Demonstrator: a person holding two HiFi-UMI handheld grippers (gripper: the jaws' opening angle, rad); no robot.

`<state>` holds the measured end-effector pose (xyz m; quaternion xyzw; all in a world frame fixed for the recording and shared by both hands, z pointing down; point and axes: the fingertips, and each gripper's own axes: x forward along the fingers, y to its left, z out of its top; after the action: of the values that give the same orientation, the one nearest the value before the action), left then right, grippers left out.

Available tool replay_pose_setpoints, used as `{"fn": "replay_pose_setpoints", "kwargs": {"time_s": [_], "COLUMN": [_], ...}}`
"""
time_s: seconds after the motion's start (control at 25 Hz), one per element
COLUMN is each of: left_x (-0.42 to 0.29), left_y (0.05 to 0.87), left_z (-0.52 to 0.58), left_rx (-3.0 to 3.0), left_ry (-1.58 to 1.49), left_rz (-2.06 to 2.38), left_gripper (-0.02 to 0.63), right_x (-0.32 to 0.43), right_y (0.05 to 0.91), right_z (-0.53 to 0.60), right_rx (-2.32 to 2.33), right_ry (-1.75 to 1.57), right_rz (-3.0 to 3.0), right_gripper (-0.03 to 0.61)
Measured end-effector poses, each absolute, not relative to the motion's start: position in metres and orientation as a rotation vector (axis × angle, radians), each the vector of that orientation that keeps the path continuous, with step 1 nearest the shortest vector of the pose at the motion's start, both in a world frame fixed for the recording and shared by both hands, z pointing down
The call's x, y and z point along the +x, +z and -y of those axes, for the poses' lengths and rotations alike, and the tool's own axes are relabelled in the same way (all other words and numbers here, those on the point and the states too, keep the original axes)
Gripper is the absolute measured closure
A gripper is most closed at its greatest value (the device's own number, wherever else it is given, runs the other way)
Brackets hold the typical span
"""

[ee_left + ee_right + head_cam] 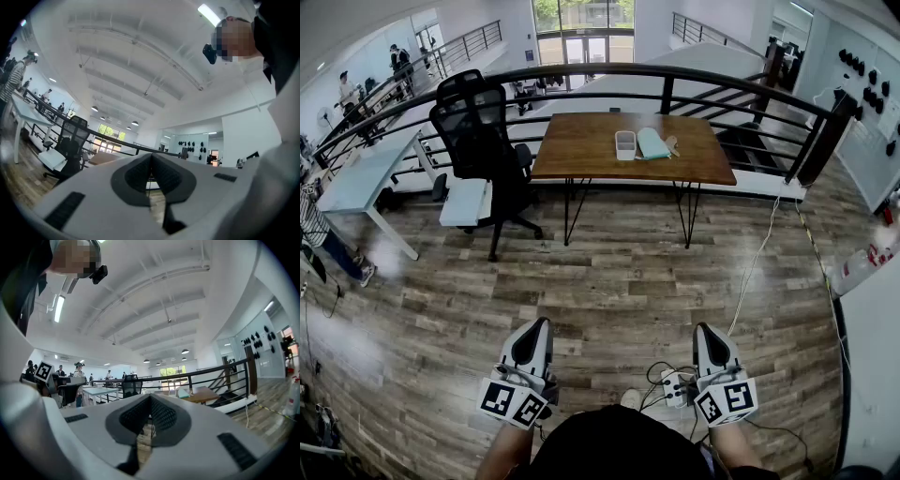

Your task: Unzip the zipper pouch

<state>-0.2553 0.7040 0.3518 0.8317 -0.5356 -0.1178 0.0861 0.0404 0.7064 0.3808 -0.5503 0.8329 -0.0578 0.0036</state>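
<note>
Ahead, a flat pale-teal zipper pouch (653, 142) lies on the table (581, 150); left gripper (541, 322), right gripper (703, 328) clenched empty.

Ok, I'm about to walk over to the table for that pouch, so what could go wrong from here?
1. A power strip and loose cables lie by the feet, and a white cable crosses the floor toward the table: trip hazards.
2. The teal pouch lies close beside a clear container; a clumsy reach could knock it.
3. The left gripper and right gripper have their fingers shut; they must open first.
</note>
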Motion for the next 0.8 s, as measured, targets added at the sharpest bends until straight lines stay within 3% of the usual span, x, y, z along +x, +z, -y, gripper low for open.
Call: {"fn": "replay_pose_setpoints", "kwargs": {"time_s": [0.8], "left_x": [-0.223], "left_y": [0.345], "left_z": [-0.69], "left_rx": [2.546], "left_ry": [-0.276], "left_rz": [1.618], "left_gripper": [0.6], "right_x": [0.05], "right_y": [0.377], "right_z": [-0.688], "right_rx": [-1.635], "right_ry": [-0.161], "right_rz": [-2.631], "right_gripper": [0.583]}}
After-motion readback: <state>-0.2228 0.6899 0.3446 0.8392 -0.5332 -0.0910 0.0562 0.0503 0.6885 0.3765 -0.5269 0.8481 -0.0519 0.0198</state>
